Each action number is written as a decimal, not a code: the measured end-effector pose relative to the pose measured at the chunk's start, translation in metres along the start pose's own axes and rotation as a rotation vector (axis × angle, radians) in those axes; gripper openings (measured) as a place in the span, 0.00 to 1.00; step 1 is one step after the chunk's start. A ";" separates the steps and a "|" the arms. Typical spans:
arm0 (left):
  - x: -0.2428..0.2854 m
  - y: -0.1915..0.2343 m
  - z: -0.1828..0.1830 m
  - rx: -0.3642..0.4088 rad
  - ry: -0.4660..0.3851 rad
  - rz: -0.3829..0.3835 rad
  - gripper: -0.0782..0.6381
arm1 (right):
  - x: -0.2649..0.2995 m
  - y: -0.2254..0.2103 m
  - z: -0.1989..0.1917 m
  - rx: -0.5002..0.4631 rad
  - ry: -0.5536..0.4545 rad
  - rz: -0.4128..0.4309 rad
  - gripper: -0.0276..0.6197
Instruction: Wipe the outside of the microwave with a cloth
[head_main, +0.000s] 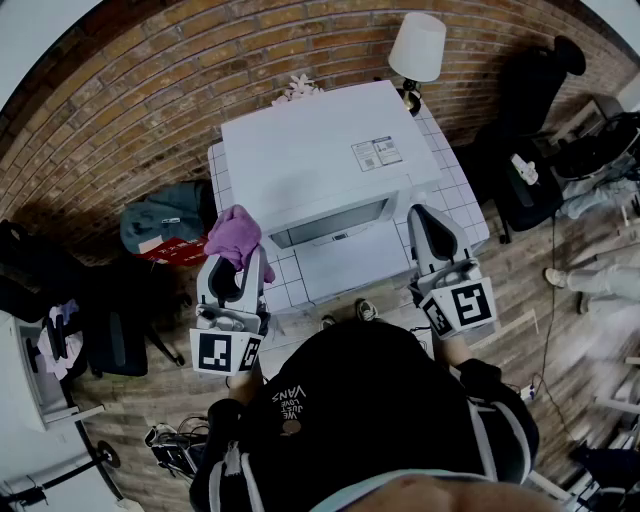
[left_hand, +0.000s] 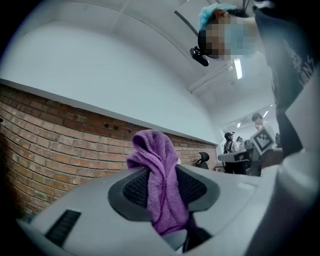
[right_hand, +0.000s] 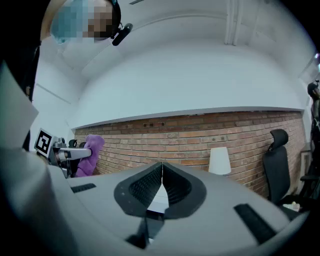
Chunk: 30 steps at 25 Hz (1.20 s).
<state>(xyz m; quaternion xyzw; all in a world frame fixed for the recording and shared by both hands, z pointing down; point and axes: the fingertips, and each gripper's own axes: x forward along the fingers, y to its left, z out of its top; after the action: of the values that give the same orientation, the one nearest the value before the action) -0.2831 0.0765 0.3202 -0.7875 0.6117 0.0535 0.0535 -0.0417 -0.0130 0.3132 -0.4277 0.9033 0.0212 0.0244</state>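
The head view looks steeply down from above the microwave (head_main: 320, 165); both gripper views tilt upward, sharing the far brick wall (right_hand: 200, 135).

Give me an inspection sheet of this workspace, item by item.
Surface: white tiled table bears the microwave.
Job's things: microwave white; purple cloth held up beside it.
Clutter: lamp behind microwave; bags on floor at left.
Tools: left tool shut on purple cloth; right tool shut, empty.
Cables: thin cable on floor at right.
Surroundings: brick wall, black office chair, wooden floor.
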 end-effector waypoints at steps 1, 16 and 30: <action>-0.001 0.000 0.000 0.002 0.000 -0.002 0.31 | -0.001 0.002 0.000 0.006 -0.005 0.002 0.05; -0.008 0.015 -0.004 -0.013 -0.009 -0.097 0.31 | -0.016 0.022 -0.001 0.045 -0.028 -0.062 0.05; 0.049 0.005 0.016 -0.038 0.007 -0.124 0.31 | 0.011 -0.036 -0.003 0.053 -0.026 -0.035 0.05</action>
<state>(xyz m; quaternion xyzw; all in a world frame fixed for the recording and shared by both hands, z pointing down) -0.2759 0.0307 0.2965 -0.8248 0.5609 0.0590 0.0394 -0.0211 -0.0448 0.3149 -0.4425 0.8955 0.0022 0.0479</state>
